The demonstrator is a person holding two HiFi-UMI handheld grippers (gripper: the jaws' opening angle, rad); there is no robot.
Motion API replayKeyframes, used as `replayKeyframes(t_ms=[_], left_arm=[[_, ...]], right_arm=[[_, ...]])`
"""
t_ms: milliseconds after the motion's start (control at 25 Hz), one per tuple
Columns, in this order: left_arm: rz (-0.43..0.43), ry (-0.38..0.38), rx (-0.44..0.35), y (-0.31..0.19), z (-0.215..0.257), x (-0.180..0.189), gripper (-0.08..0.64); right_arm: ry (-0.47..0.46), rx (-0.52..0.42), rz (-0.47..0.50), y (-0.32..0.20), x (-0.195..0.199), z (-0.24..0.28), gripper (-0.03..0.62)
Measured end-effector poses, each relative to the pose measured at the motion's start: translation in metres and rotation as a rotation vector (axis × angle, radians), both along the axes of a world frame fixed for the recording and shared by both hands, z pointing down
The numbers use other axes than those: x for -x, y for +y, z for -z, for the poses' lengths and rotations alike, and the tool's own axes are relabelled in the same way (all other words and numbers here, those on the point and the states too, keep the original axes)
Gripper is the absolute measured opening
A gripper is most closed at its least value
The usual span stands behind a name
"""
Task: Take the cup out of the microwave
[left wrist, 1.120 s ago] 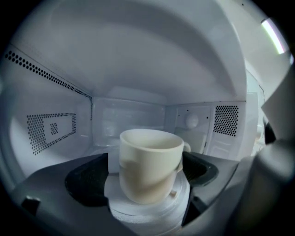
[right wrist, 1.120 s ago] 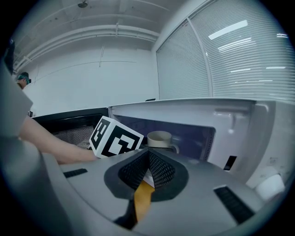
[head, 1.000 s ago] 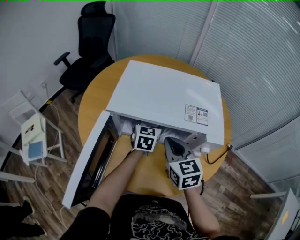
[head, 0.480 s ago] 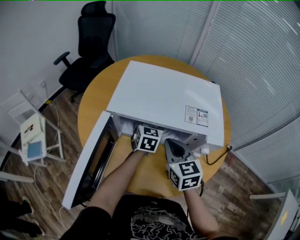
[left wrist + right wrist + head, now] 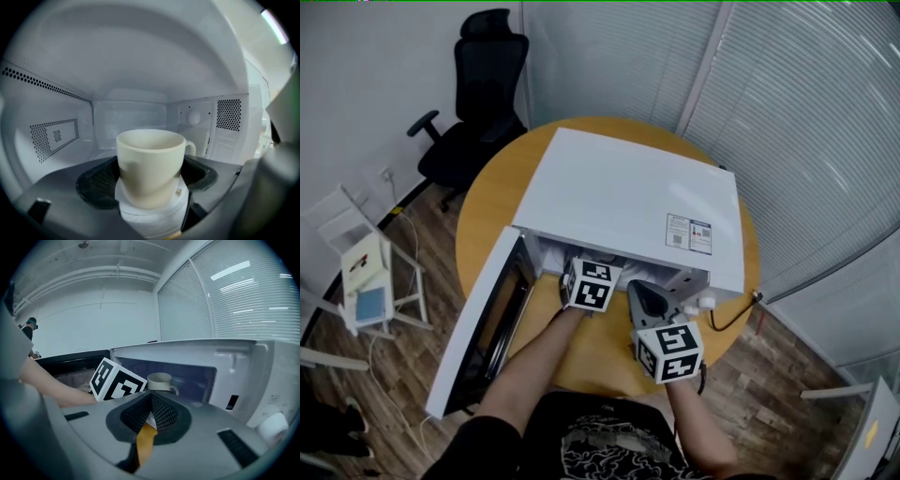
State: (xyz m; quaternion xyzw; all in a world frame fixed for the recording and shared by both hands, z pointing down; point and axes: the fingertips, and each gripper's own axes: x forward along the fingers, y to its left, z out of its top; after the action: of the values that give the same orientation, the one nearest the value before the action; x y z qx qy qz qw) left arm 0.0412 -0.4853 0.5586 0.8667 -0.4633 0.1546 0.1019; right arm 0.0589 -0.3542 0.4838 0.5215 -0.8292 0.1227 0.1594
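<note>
Closing its jaws around the cream cup (image 5: 149, 159), the left gripper (image 5: 149, 180) has a dark pad on either flank of the cup, low on the body, and I judge the pads have not quite bitten yet. To do this well, the squeeze should finish evenly on both sides before any pull. The lift should be only enough to clear the white round base (image 5: 150, 213) below the fingers, and the draw should run straight back out of the microwave (image 5: 628, 197) with the rim level. The cup's handle (image 5: 190, 147) points away to the far right of the fingers, so it should not catch a pad. The right gripper (image 5: 151, 401) waits outside the opening, its tips together on nothing, with the cup well beyond them. Whether anything is in the cup cannot be told, as its rim hides the inside. Its foot merges with the base. In the head view the microwave's top covers both the cup and the left fingertips, leaving only the marker cube showing.
</note>
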Motion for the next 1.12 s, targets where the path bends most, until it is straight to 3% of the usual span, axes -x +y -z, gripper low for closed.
replayKeyframes(t_ms=[1120], left_arm=[[0.047,0.046,-0.028,0.069,0.030,0.018,0.416]], right_arm=[[-0.045,-0.020,0.059,0.036,0.005,0.014,0.015]])
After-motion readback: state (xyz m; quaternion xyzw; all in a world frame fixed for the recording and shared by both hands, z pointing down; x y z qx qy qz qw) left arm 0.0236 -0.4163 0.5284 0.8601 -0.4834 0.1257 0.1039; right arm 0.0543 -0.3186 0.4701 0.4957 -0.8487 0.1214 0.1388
